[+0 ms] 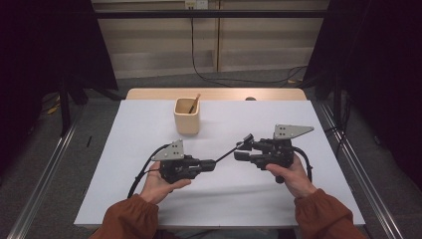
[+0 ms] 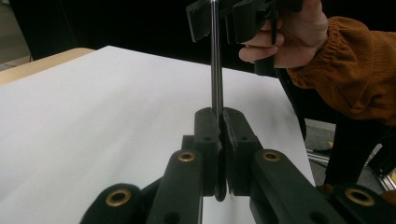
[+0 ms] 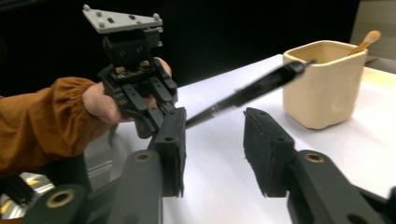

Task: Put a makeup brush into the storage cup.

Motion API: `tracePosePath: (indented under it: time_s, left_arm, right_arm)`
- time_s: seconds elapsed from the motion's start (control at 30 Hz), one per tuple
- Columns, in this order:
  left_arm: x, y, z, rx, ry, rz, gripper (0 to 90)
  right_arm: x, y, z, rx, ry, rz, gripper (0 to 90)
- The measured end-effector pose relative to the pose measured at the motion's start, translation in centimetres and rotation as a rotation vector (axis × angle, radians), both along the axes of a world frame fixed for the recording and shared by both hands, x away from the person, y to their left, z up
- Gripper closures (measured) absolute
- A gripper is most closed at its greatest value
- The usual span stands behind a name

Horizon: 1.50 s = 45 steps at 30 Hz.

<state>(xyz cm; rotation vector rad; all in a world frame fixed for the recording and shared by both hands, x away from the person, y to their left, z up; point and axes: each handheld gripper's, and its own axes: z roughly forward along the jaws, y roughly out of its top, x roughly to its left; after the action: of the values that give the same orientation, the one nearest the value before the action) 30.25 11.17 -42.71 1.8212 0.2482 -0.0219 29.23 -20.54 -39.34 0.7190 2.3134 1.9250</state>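
My left gripper (image 1: 211,163) is shut on one end of a thin dark rod (image 1: 229,153), seen clamped between its pads in the left gripper view (image 2: 220,116). The rod (image 2: 215,60) runs up to my right gripper (image 2: 223,18), whose jaws stand on either side of its far end. In the right gripper view the rod (image 3: 261,86) passes between the jaws of my right gripper (image 3: 215,119) with a clear gap on both sides, and the pads do not touch it. The left gripper (image 3: 163,100) faces it close by. Both are held above the white table (image 1: 278,199).
A cream square cup (image 1: 187,119) stands at the back middle of the table with a wooden stick (image 1: 194,103) leaning in it; it is also near the rod's tip in the right gripper view (image 3: 322,88). Dark frames and rails flank the table.
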Motion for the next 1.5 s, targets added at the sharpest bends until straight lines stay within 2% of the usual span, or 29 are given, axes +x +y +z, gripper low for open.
tracePosePath:
  time_s: [0.2, 0.43, 0.6, 0.77, 0.87, 0.97, 1.23, 1.37, 1.5]
  left_arm:
    - [0.0, 0.0, -0.2, -0.017, 0.002, -0.006, 85.2]
    - [0.0, -0.3, -0.5, -0.009, 0.014, -0.011, 85.2]
    - [0.0, -0.5, -0.7, -0.001, 0.013, -0.014, 85.1]
    - [0.1, -0.7, -1.0, 0.013, 0.016, -0.015, 85.0]
    - [0.2, -0.9, -1.2, 0.004, 0.032, -0.014, 84.2]
    - [0.3, -1.0, -1.3, 0.011, 0.027, -0.005, 82.8]
    - [0.3, -0.8, -1.1, -0.002, 0.026, 0.021, 69.4]
    - [0.4, -0.5, -0.7, -0.003, 0.027, 0.046, 54.0]
    - [0.4, -0.1, -0.3, -0.01, 0.033, 0.108, 36.4]
  right_arm:
    - [0.1, 0.2, 0.0, 0.019, 0.007, 0.006, 67.0]
    - [0.2, 0.1, -0.1, 0.052, 0.029, 0.01, 70.2]
    - [0.3, 0.1, -0.3, 0.054, 0.039, 0.009, 75.4]
    - [0.3, 0.2, -0.3, 0.061, 0.046, 0.019, 79.4]
    - [0.3, 0.3, -0.3, 0.072, 0.052, 0.029, 81.7]
    - [0.4, 0.4, -0.3, 0.084, 0.066, 0.045, 84.2]
    - [0.3, 0.4, -0.2, 0.086, 0.075, 0.054, 85.7]
    - [0.3, 0.3, 0.0, 0.089, 0.078, 0.044, 85.7]
    - [0.3, 0.1, 0.1, 0.085, 0.076, 0.042, 85.7]
